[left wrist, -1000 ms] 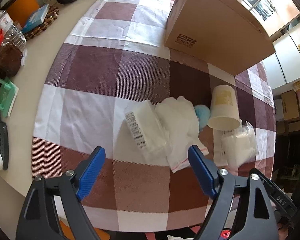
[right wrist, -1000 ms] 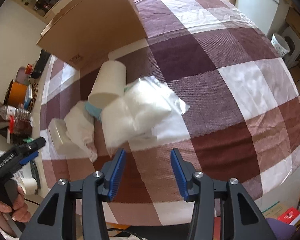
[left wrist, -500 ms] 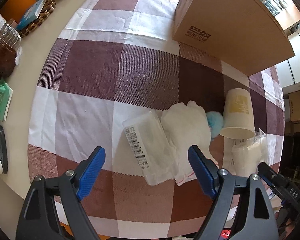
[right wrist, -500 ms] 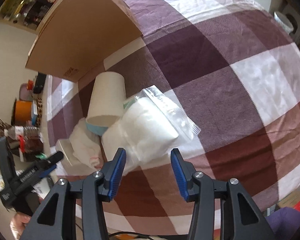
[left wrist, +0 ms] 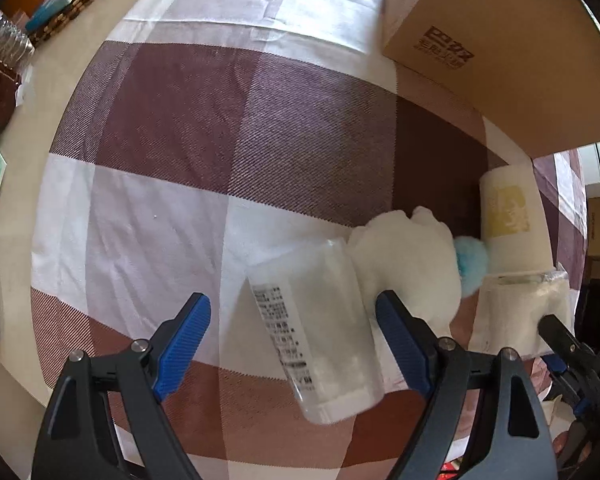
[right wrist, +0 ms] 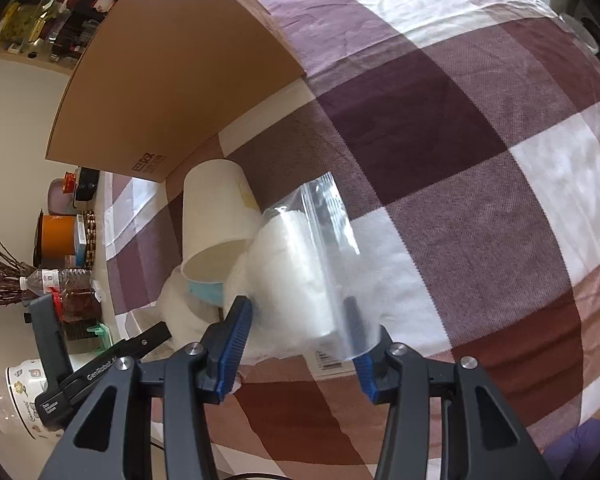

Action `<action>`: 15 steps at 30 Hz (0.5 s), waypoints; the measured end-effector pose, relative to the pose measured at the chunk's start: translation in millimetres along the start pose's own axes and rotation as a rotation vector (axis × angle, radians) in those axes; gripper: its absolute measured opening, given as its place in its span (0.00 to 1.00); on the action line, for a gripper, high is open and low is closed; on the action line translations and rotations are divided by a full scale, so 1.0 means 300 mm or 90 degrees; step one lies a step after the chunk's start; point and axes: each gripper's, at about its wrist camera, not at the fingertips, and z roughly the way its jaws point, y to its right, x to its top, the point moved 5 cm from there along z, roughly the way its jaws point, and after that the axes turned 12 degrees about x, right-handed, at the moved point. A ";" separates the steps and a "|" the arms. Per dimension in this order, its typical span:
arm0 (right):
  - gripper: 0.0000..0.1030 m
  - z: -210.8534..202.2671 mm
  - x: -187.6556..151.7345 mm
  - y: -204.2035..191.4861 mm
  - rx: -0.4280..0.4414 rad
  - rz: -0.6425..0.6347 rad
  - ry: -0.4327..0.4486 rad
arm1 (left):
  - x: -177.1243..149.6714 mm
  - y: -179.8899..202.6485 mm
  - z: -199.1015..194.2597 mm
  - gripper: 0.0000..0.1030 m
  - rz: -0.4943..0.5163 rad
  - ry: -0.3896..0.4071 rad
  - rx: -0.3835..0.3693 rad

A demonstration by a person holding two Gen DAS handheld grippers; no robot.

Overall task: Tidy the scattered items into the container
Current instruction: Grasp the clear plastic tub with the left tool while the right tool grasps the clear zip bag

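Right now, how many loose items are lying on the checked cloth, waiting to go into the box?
5, clustered: a labelled clear packet between the left gripper fingers, white cloth, blue puff, tipped paper cup, and a zip bag between the right gripper fingers. More may lie underneath.

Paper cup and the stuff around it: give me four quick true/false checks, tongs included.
1. The paper cup lies on its side. True.
2. The cardboard box sits behind the cup. True.
3. The left tongs are clamped on the clear labelled packet. False: both pads stand apart from it.
4. The right tongs hover over bare tablecloth. False: the zip bag of white material lies between them.
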 end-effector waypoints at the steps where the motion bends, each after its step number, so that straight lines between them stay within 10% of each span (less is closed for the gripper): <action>1: 0.42 0.000 0.001 -0.002 0.001 -0.003 0.003 | 0.001 -0.003 0.004 0.83 -0.001 0.001 0.001; 8: 0.24 -0.011 0.011 -0.029 0.021 -0.021 0.013 | -0.014 -0.027 0.032 0.47 -0.014 -0.015 -0.017; 15: 0.24 -0.039 -0.001 -0.045 0.026 -0.031 0.016 | -0.032 -0.033 0.016 0.41 0.000 -0.003 -0.018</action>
